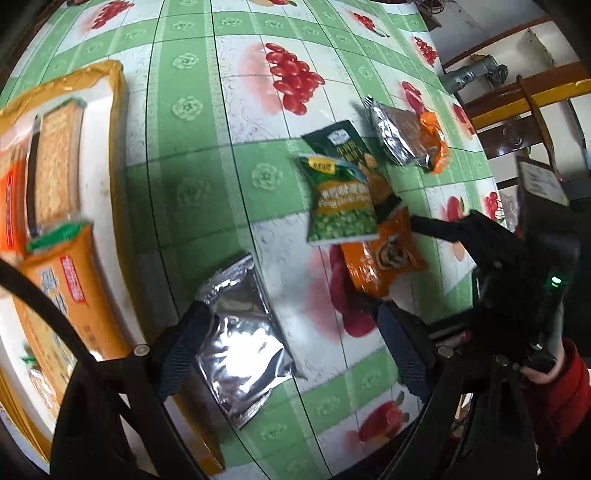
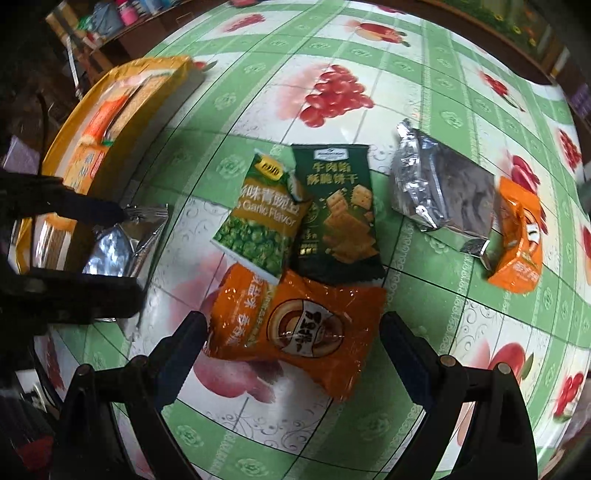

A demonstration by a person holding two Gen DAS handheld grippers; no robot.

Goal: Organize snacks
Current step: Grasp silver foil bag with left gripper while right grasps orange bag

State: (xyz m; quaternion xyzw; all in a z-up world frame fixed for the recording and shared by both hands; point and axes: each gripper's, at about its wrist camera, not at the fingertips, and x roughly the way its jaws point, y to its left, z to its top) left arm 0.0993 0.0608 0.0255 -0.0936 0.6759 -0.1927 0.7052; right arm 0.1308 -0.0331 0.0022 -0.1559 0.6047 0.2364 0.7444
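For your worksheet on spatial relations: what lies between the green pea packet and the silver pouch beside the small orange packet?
The dark green cracker packet lies beside the pea packet; then bare tablecloth up to that silver pouch. The right wrist view shows it.

Table covered by glossy green-and-white checked cloth (image 1: 192,155) printed with red fruit. Wooden chair (image 1: 532,122) beyond right edge. Cluttered shelves (image 2: 110,26) at far left. Daylight glare.

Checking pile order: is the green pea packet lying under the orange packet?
No, the green pea packet overlaps the top edge of the orange packet, lying on it.
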